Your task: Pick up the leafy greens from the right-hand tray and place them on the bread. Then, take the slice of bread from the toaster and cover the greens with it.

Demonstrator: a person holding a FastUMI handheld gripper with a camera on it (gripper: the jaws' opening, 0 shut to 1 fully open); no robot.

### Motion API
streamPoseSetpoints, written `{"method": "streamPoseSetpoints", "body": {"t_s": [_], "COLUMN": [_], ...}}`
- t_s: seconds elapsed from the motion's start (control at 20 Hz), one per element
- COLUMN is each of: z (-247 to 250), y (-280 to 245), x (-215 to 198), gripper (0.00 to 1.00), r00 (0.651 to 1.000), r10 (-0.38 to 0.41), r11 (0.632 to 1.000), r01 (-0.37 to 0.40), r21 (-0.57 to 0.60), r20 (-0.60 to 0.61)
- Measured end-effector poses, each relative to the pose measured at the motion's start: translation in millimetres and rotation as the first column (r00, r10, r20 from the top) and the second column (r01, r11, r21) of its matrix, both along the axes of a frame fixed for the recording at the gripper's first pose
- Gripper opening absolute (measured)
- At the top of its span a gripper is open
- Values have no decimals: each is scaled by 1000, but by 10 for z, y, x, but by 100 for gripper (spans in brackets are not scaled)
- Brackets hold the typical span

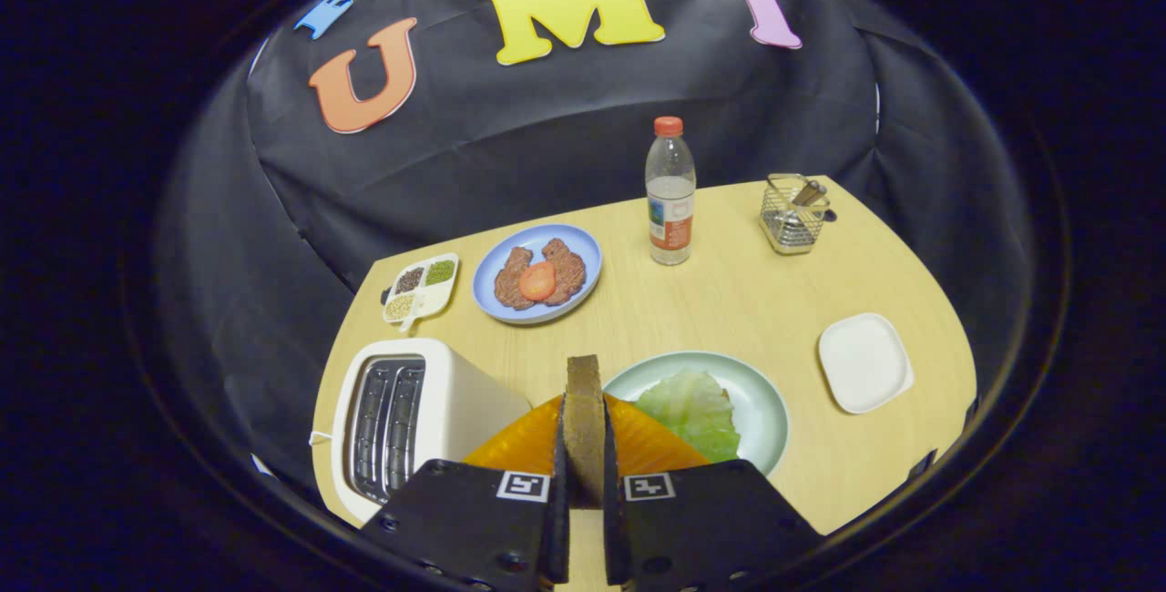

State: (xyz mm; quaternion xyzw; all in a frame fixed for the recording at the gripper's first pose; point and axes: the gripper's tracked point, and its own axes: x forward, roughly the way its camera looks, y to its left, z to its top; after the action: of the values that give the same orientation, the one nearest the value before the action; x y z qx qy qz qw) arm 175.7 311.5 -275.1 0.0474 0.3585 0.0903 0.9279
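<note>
Claw [584,519] clamping upright brown bread slice [583,419]

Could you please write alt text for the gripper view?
The gripper is shut on a slice of bread held upright above an orange plate, beside leafy greens on a pale green plate. A toaster stands alongside on the wooden table.

Matt wood-look table [729,301], wire-mesh metal basket [794,214], clear plastic bottle [670,191].
</note>
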Motion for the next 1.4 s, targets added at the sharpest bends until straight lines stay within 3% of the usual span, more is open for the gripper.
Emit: {"method": "streamPoseSetpoints", "body": {"t_s": [0.4, 0.55, 0.6, 0.65, 0.9, 0.95, 1.05, 1.1, 1.2, 1.4], "z": [-486, -577, -617, -643, -739, -761, -817, -812, -817, -810], "y": [-432, -533, -563, -594, -722, -762, -827, -856, -912, -1000], "x": [197, 225, 242, 266, 351, 360, 372, 367, 360, 343], "gripper": [15, 15, 15, 21, 22, 33, 34, 42, 44, 65], "r00": [997, 995, 995, 995, 995, 995, 996, 997, 998, 998], "r10": [-28, -6, -2, 1, 35, 38, 33, 38, 35, 54], "r11": [999, 1000, 1000, 1000, 994, 993, 989, 985, 978, 959], "r01": [30, 8, 3, -2, -44, -47, -44, -50, -46, -60], "r21": [17, 19, 13, -2, -95, -107, -142, -163, -204, -277], "r20": [-79, -97, -98, -100, -89, -87, -77, -74, -59, -29]}}
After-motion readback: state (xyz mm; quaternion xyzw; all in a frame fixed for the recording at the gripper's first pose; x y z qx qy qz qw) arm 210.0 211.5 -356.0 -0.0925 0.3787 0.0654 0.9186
